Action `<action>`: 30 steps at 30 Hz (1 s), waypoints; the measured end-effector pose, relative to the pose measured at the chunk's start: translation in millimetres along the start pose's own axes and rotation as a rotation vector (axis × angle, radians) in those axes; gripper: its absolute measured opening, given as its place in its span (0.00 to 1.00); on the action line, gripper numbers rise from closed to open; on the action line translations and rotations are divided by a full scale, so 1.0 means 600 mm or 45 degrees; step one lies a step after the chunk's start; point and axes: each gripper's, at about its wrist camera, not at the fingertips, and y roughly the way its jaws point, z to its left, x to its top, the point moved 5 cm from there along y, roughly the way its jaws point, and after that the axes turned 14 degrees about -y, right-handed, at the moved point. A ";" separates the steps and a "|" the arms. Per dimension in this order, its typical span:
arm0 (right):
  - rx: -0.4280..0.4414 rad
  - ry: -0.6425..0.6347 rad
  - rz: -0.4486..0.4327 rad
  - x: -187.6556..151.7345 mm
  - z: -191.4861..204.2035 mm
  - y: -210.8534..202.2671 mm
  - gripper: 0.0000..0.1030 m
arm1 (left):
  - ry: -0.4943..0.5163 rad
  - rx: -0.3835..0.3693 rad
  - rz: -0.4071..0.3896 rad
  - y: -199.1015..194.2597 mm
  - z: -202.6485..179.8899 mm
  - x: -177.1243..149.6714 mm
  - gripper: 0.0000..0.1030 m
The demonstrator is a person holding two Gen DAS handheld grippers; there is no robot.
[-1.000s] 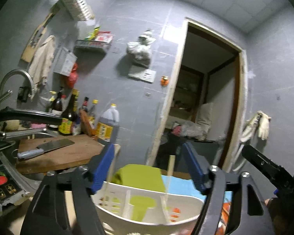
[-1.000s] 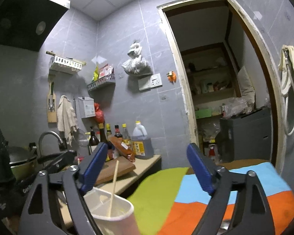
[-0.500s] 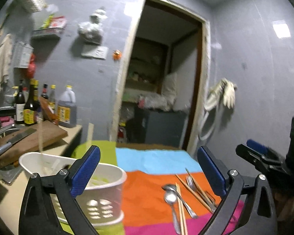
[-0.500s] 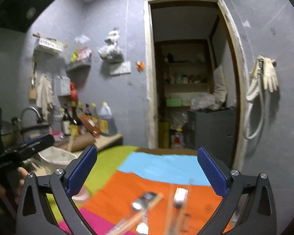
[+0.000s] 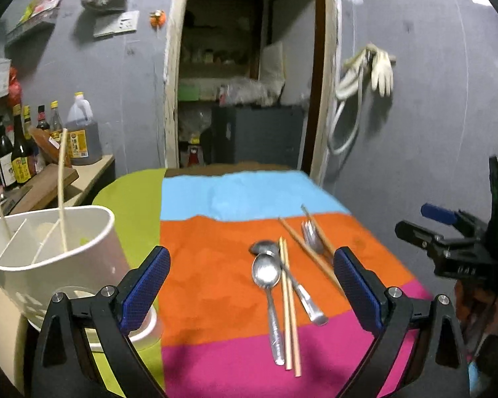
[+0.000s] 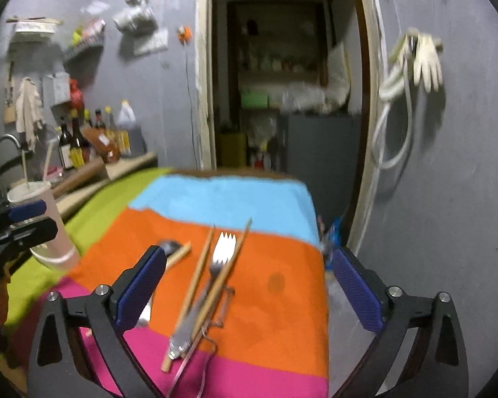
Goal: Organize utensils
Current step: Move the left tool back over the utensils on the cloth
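A table (image 5: 215, 285) covered by a cloth in green, blue, orange and pink stripes fills the near part of both views. Loose utensils lie on the orange and pink bands, all with their long axes running roughly near to far. In the left wrist view, two spoons (image 5: 265, 272) lie with bowls at the far end, a pair of chopsticks (image 5: 289, 305) just to their right and touching them. Farther right, a fork (image 6: 220, 265) lies with tines pointing away, flanked by two more chopsticks (image 6: 196, 282); a thin wire piece sits beside its handle.

At the left edge of the table stands a white holder (image 5: 49, 255) with dividers, with two pale sticks upright in it.

The left gripper (image 5: 249, 285) is wide open and holds nothing; the spoons and the near chopstick pair lie ahead of it, between its fingers' lines. The right gripper (image 6: 245, 292) is also wide open and empty, with the fork group directly ahead and slightly left. Judging by position, the right gripper is nearer the fork, the left nearer the spoons and the holder.

Sauce bottles (image 5: 16, 156) stand on a far left counter; their yellow labels are too small to read. No other writing is legible.
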 end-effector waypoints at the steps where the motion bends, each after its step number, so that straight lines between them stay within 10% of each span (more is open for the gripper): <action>1: 0.013 0.006 0.031 -0.006 -0.002 0.009 0.88 | 0.017 0.011 0.019 0.009 -0.001 -0.005 0.89; 17: 0.251 0.023 0.402 -0.080 0.015 0.096 0.56 | 0.076 0.070 0.521 0.169 0.023 -0.079 0.51; 30: 0.284 0.011 0.455 -0.082 0.018 0.117 0.56 | 0.152 0.130 0.567 0.224 0.006 -0.076 0.48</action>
